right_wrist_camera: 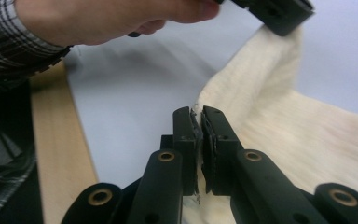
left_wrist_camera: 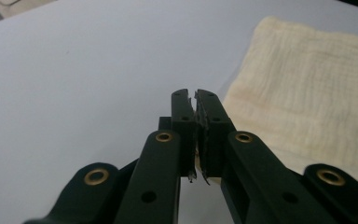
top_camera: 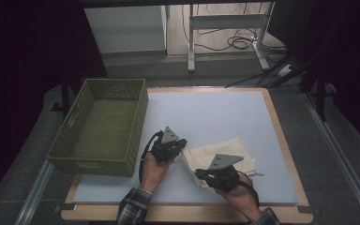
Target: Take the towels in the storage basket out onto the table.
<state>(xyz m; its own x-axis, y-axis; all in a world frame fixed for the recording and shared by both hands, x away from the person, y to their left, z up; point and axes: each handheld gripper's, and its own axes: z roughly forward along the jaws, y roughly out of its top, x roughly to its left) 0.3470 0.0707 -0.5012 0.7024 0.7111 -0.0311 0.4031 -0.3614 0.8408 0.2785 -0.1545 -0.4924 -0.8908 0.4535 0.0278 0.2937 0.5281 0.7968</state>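
A cream cloth (top_camera: pixel 222 157) is seen lying on the pale blue table top (top_camera: pixel 215 112), near the front edge and to the right of a green woven basket (top_camera: pixel 104 126). The cloth is flanked by the two grippers. In the high view, the left gripper (top_camera: pixel 182 151) is positioned at the cloth's left corner, and the right gripper (top_camera: pixel 201 174) at its near left edge, just in front of the left one.

In the left gripper view, the jaws of the left gripper (left_wrist_camera: pixel 195 100) are seen pressed together; the cloth (left_wrist_camera: pixel 307 93) spreads to the right of the fingers and passes beneath them, but whether any fabric is pinched between the pads cannot be told from that view. In the right gripper view, a corner of the cloth (right_wrist_camera: pixel 265 107) is seen drawn up to the tip of the left gripper (right_wrist_camera: pixel 279 21), so a hold on that corner is indicated.

The jaws of the right gripper (right_wrist_camera: pixel 199 116) are closed on the cloth's edge, with fabric caught at the tips and spreading away to the right of the fingers. A plaid sleeve (right_wrist_camera: pixel 9 42) is visible at the far left.
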